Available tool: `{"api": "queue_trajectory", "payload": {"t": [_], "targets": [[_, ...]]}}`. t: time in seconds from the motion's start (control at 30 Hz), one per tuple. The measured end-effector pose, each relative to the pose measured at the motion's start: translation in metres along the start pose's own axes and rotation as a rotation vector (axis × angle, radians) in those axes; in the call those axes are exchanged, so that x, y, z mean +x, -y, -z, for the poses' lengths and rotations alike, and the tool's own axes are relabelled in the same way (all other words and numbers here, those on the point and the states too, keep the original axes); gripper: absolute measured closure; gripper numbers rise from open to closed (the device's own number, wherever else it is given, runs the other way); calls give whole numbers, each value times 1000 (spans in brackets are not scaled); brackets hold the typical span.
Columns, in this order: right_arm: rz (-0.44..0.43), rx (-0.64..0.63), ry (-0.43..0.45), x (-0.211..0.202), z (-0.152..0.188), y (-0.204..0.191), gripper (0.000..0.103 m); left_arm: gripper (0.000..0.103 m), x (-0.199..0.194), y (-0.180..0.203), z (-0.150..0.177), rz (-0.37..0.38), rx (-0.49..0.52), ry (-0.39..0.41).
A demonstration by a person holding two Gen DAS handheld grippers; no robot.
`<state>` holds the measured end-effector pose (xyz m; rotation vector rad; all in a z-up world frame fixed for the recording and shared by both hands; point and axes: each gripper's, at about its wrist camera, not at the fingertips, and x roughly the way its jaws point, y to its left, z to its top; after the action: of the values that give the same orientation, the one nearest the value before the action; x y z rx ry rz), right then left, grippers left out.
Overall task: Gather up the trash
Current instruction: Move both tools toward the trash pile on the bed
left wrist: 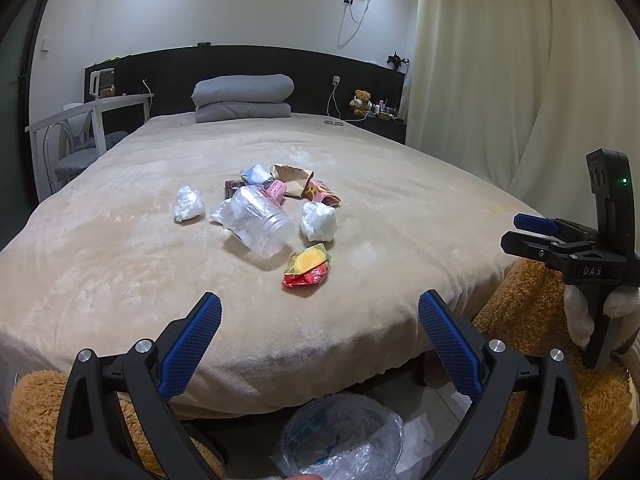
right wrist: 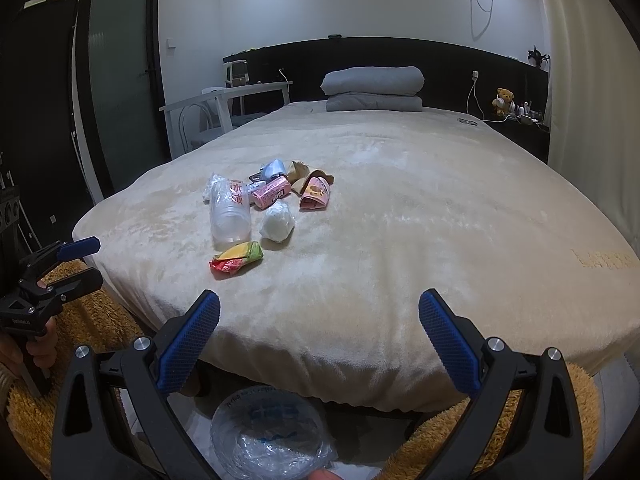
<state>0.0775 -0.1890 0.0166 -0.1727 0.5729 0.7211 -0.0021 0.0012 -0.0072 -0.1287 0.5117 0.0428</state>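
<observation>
both claws gape wide and empty, the left gripper (left wrist: 320, 320) and right gripper (right wrist: 319, 318) hanging off the bed's (left wrist: 120, 264) near edge, so reach first for the nearest trash, the red-yellow wrapper (left wrist: 307, 266), pinching its crumpled bulk, then drop it into the plastic-lined bin (left wrist: 344, 436) below.

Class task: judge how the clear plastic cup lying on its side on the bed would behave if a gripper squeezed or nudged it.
The clear plastic cup looks thin-walled, so it would probably flex when squeezed. Lying on its side, it may roll when nudged, though the plush blanket should slow it.
</observation>
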Motion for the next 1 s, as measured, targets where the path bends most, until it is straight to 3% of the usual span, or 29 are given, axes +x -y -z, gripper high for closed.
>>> {"api": "queue_trajectory", "payload": {"t": [1.0], "targets": [[-28,-22,-8,-3,-2,-4,4,6,-1,9,-2,19,35,3]]}}
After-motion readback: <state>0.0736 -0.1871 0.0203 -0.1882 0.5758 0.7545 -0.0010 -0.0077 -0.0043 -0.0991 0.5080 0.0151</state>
